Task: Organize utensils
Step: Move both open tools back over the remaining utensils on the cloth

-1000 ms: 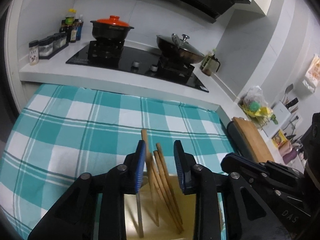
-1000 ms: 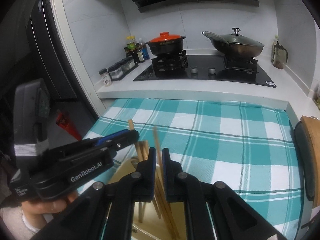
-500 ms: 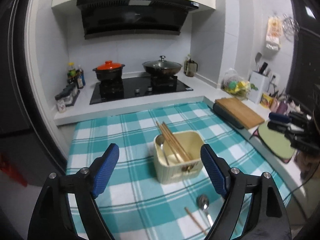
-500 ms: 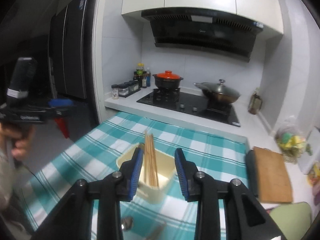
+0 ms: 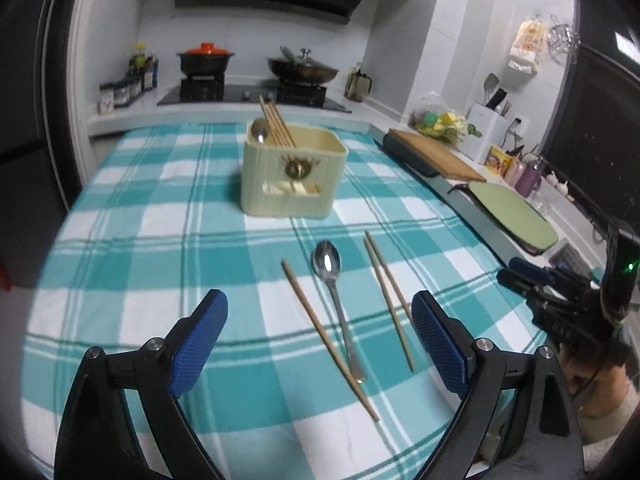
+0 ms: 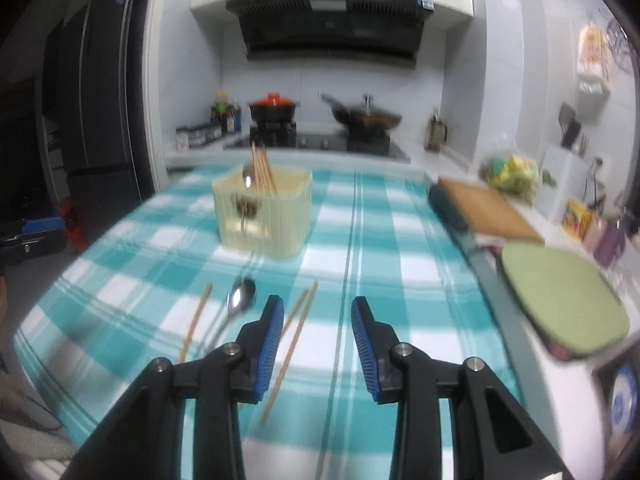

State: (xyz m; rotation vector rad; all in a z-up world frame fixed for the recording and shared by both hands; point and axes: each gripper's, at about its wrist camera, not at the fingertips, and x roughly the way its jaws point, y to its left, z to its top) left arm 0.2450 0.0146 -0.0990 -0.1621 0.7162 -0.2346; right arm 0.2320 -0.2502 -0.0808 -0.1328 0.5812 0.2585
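**Both tools empty above the loose utensils**

Your left tool stands wide; its jaws have just been opening and nothing is gripped between them. Its blue pads hang over the checked cloth that covers the worktop. In the left wrist view, from left to right ahead of it, you see a single chopstick lying on a slant, then a metal spoon with its bowl pointing away from you and its handle crossing over that chopstick near your end. Next comes a pair of chopsticks lying close together, just inside your right-hand pad. All three lie flat on the cloth.

Farther back, near the middle of the cloth, stands the cream utensil holder. Several chopsticks and a second spoon lean in its left rear corner.

Your right tool is open only narrowly, with nothing between its pads. Its jaws opened within the last second. In its blurred view the chopstick pair runs beside and under its left pad, and the spoon and single chopstick lie farther left. At the right edge of the worktop you have a wooden cutting board and a green mat.
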